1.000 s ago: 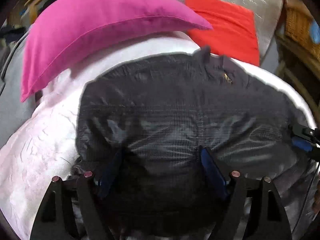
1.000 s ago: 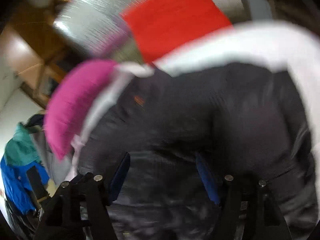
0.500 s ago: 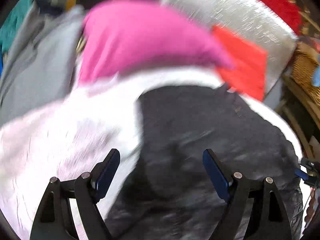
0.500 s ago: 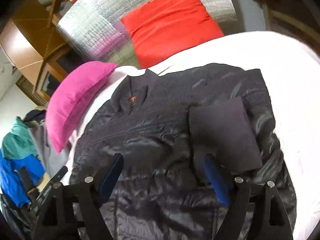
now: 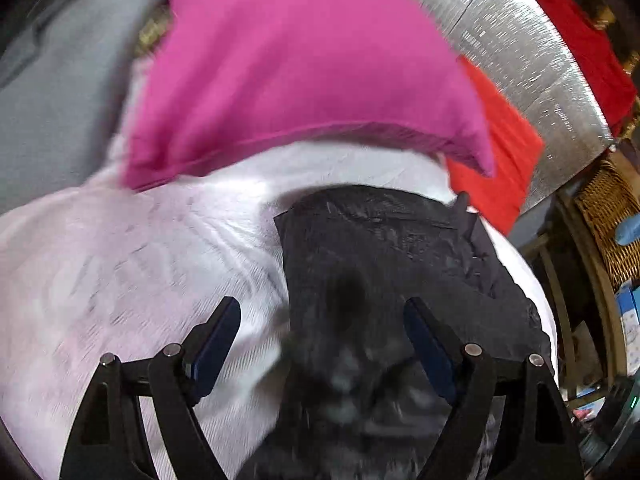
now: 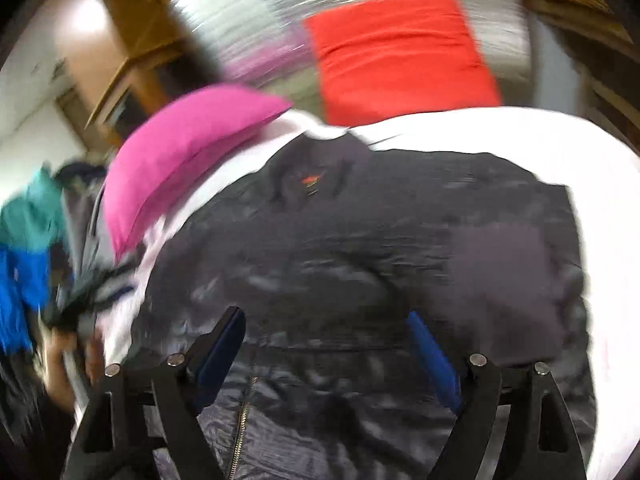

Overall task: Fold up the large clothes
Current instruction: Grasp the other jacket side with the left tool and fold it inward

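Left wrist view. We see the left gripper [image 5: 322, 332] tilted down over a white bedsheet [image 5: 120, 272]; its jaws stand wide and are closing, with nothing pressed between the blue pads [image 5: 216, 340]. The left edge of the black jacket [image 5: 384, 264] lies below the gap between the fingers, so that one finger is over sheet and the other over jacket; we cannot tell whether either touches the cloth. A magenta pillow [image 5: 304, 68] lies at the head of the bed, a red cushion [image 5: 504, 148] beside it against a silver quilted panel [image 5: 520, 40]. A grey garment [image 5: 52, 92] lies at far left, a wicker basket [image 5: 608, 216] at right.

Right wrist view. We see the right gripper [image 6: 326, 342] with jaws spread wide and holding nothing, above the jacket [image 6: 340, 248], which lies flat on the sheet [image 6: 520, 136], collar towards the pillow [image 6: 188, 148] and cushion [image 6: 400, 52], a sleeve folded across its right side. The zip [image 6: 244, 420] runs below the gripper. Blue and teal clothes [image 6: 24, 248] are heaped at left; the frame is blurred.
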`<control>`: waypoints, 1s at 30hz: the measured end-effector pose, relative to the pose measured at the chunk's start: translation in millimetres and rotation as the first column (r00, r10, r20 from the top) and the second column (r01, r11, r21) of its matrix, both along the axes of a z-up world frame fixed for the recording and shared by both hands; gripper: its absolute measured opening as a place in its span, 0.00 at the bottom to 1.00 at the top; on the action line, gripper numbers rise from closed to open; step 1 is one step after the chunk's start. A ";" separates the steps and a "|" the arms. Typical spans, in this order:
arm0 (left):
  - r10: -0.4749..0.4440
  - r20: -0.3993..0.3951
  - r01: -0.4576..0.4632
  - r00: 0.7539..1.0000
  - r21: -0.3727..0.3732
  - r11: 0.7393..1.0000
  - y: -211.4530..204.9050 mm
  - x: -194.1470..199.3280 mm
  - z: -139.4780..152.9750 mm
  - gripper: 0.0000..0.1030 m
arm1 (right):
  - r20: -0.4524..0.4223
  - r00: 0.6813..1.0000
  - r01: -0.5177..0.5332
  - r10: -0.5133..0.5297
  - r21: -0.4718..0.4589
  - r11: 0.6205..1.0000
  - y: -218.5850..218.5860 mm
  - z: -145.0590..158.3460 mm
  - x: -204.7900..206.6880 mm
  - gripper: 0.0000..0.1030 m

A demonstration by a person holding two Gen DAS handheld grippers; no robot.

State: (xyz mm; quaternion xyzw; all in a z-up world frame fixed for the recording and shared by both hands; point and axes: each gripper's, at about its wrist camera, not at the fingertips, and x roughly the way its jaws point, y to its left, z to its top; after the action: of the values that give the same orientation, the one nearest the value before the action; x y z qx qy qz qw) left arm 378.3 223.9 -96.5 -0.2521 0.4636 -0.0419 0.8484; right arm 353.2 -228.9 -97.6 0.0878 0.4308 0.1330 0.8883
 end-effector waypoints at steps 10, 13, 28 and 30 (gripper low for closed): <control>-0.023 -0.100 0.035 0.995 0.120 0.992 -9.6 47.7 -32.8 0.28 | -0.070 0.997 -0.041 0.032 -0.126 0.991 18.1 -42.2 10.8 0.84; -0.001 -0.055 0.010 0.998 0.179 0.984 -7.5 21.8 -11.3 0.43 | -0.058 0.998 -0.042 0.035 -0.135 0.990 22.7 -42.4 9.8 0.84; -0.186 0.134 0.151 0.973 0.234 0.960 -31.4 -170.2 49.5 0.70 | 0.015 0.969 0.242 -0.245 0.096 0.965 -87.4 3.0 -186.4 0.85; -0.200 0.125 0.171 0.972 0.210 0.963 -28.5 -205.0 49.5 0.72 | 0.003 0.956 0.292 -0.294 0.097 0.951 -111.8 -0.5 -232.9 0.85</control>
State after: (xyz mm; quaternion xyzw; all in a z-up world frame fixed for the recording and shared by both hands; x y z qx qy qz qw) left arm 173.3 195.3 -47.0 -0.1180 0.4240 -0.0934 0.8931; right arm 120.4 -340.7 -98.1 0.1919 0.3983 0.0210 0.8967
